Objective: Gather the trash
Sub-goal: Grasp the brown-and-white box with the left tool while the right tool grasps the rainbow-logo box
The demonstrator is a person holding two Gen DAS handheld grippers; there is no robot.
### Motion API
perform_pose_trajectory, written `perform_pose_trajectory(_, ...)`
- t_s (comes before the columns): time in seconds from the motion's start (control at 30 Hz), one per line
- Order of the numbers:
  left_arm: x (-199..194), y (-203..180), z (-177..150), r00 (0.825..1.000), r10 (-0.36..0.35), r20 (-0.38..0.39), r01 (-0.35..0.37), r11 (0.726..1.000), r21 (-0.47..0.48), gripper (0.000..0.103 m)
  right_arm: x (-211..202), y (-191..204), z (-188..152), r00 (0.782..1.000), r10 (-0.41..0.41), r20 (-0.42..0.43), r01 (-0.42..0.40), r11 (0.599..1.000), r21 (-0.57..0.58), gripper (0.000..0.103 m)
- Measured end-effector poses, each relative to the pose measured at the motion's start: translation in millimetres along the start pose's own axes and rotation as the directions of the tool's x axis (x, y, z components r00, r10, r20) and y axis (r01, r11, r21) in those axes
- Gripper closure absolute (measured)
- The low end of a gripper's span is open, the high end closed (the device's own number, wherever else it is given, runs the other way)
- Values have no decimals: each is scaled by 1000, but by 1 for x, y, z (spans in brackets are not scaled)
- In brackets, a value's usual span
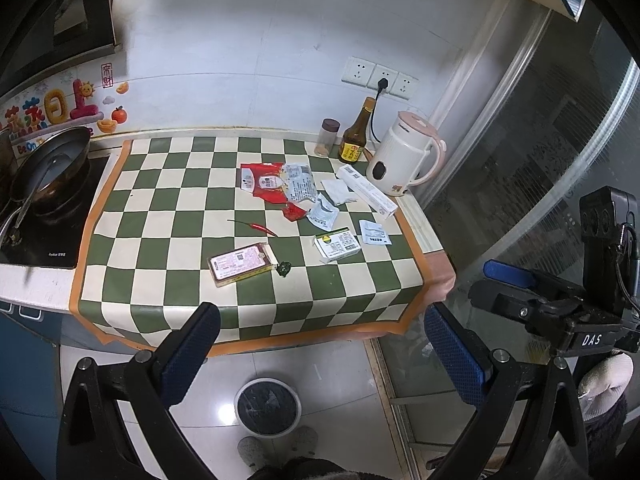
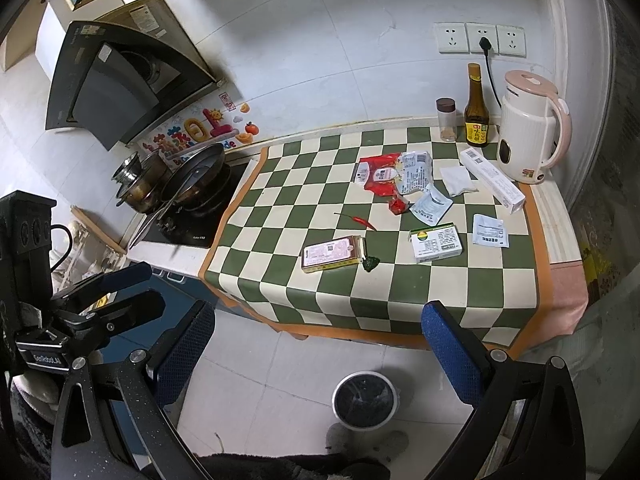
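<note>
Trash lies on a green-and-white checkered cloth point(image 1: 168, 216) point(image 2: 280, 200): a red wrapper point(image 1: 262, 184) point(image 2: 378, 176), a silver printed packet point(image 1: 300, 184) point(image 2: 416, 174), small white sachets point(image 1: 324, 214) point(image 2: 432, 208), a pink flat box point(image 1: 240, 264) point(image 2: 330, 254), a green-and-white box point(image 1: 338, 244) point(image 2: 436, 242), a long white box point(image 1: 366, 190) point(image 2: 492, 184), a red chili point(image 1: 258, 227) point(image 2: 360, 221). A round bin point(image 1: 267, 407) point(image 2: 365, 400) stands on the floor below. My left gripper point(image 1: 320, 356) and right gripper point(image 2: 318, 354) are open and empty, held before the counter's front edge.
A white-and-pink kettle point(image 1: 404, 156) point(image 2: 532, 140), a brown bottle point(image 1: 356, 134) point(image 2: 477, 110) and a spice jar point(image 1: 329, 138) point(image 2: 446, 120) stand at the back right. A wok point(image 1: 52, 168) point(image 2: 196, 176) sits on the stove at the left. A glass door is on the right.
</note>
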State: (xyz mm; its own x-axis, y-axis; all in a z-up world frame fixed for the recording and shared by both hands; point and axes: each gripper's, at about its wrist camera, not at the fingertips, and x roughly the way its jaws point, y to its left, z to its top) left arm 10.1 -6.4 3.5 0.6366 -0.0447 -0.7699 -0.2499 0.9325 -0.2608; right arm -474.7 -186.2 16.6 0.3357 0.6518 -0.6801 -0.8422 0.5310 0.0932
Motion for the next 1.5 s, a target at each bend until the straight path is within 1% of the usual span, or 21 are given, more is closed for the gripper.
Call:
perform_pose_trajectory(0.07, 2, 0, 1, 994, 106, 20, -106, 994, 28, 0, 4, -4, 2, 999, -39, 24, 38, 998, 40, 0)
perform_pose_trajectory(0.1, 6, 0, 2, 980, 197, 40, -199, 978, 60, 0, 7, -6, 2, 996, -84, 36, 81, 994, 70, 0)
perform_pose_trajectory(0.17, 21, -1, 2, 929, 361, 79, -369, 920, 134, 0, 19, -12, 2, 982, -190, 23, 186, 975, 121, 0)
perform_pose_trajectory(0.2, 32, 0, 1, 909, 408, 89, -417, 894, 166, 0, 29, -16, 2, 971, -241, 2, 238, 960, 146, 0)
perform_pose_trajectory(0.27, 57, 14, 1, 895, 441, 64, -444, 873, 200, 0, 46, -30, 1, 959, -282, -21, 281, 941, 188, 0)
perform_pose_trajectory(0.33, 91, 25, 1, 897, 442, -3, -429, 871, 240, 0, 69, -46, -4, 947, -314, -62, 320, 922, 221, 0)
perform_pose_trajectory(0.43, 150, 35, 0, 884, 450, -126, -387, 856, 342, 0, 106, -72, -5, 931, -335, -144, 361, 907, 217, 0)
perform_pose_trajectory(0.57, 219, 56, 5, 849, 473, -236, -328, 822, 466, 0, 161, -113, 2, 911, -328, -250, 373, 914, 161, 0)
perform_pose_trajectory(0.7, 293, 66, 12, 797, 532, -286, -289, 752, 593, 0, 221, -155, 22, 880, -336, -335, 389, 915, 106, 0)
perform_pose_trajectory(0.8, 333, 68, 17, 772, 531, -349, -223, 740, 634, 0, 263, -180, 40, 869, -303, -392, 355, 932, 67, 0)
perform_pose_trajectory(0.9, 364, 72, 20, 737, 544, -400, -177, 727, 663, 0, 306, -189, 58, 837, -317, -446, 312, 946, -87, 0)
perform_pose_trajectory(1.0, 381, 73, 19, 713, 568, -411, -164, 705, 690, 0, 342, -181, 71, 794, -371, -481, 240, 919, -313, 0)
perform_pose_trajectory(1.03, 384, 73, 17, 709, 567, -420, -155, 706, 691, 2, 354, -175, 73, 774, -400, -490, 207, 892, -402, 0)
perform_pose_trajectory(1.07, 386, 74, 15, 710, 557, -431, -148, 716, 682, 13, 364, -170, 74, 758, -435, -485, 184, 857, -481, 0)
perform_pose_trajectory(1.1, 388, 75, 15, 707, 552, -443, -150, 728, 669, 17, 370, -167, 74, 746, -462, -479, 168, 827, -537, 0)
perform_pose_trajectory(1.17, 385, 75, 19, 726, 510, -462, -151, 773, 616, 35, 387, -156, 74, 728, -523, -443, 123, 736, -666, 0)
perform_pose_trajectory(1.27, 379, 83, 24, 734, 481, -480, -214, 834, 509, 36, 404, -144, 69, 721, -561, -406, 57, 632, -773, 0)
perform_pose_trajectory(1.33, 373, 89, 23, 728, 472, -497, -268, 863, 429, 36, 416, -138, 66, 718, -566, -406, 3, 585, -811, 0)
perform_pose_trajectory(1.4, 364, 103, 24, 726, 429, -538, -344, 903, 256, 36, 420, -137, 69, 717, -546, -434, -27, 600, -799, 0)
perform_pose_trajectory(1.43, 358, 110, 24, 731, 396, -556, -367, 915, 170, 36, 422, -138, 73, 712, -531, -460, -29, 631, -775, 2)
perform_pose_trajectory(1.5, 343, 128, 21, 754, 295, -587, -404, 913, -61, 36, 426, -150, 84, 699, -449, -556, -18, 767, -641, 23)
